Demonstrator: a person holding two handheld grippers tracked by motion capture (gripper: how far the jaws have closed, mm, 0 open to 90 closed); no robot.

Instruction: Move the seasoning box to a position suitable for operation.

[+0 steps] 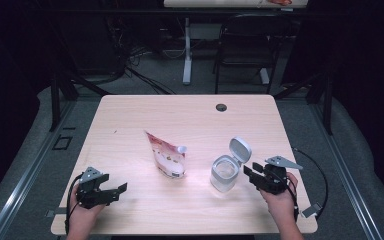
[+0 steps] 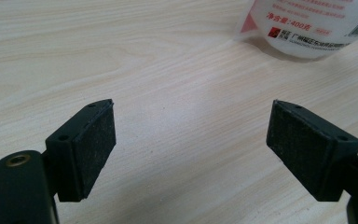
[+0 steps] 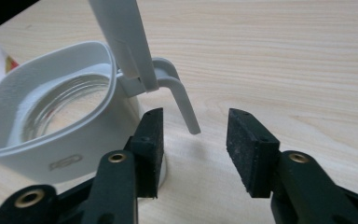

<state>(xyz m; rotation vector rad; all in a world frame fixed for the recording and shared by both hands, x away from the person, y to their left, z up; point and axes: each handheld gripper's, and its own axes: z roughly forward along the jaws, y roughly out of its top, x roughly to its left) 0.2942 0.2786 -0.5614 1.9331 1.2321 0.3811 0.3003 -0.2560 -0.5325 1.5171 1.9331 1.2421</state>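
Jar opened and pouch stood ready, both grippers empty.

Right gripper [image 1: 251, 172] held part-open on nothing, just beside the glass jar [image 1: 224, 173], likely let go of the lever [image 3: 182, 100] ahead of its pads; lid [image 1: 239, 148] flipped up past it, mouth bared for filling. Left gripper [image 1: 118, 192] spread wide over bare table [image 1: 190, 112], parked well short of the refill pouch [image 1: 167, 156] ahead and to its right. Pouch cut off at the top edge in the left gripper view, print too small to read; jar contents unclear through the glass.
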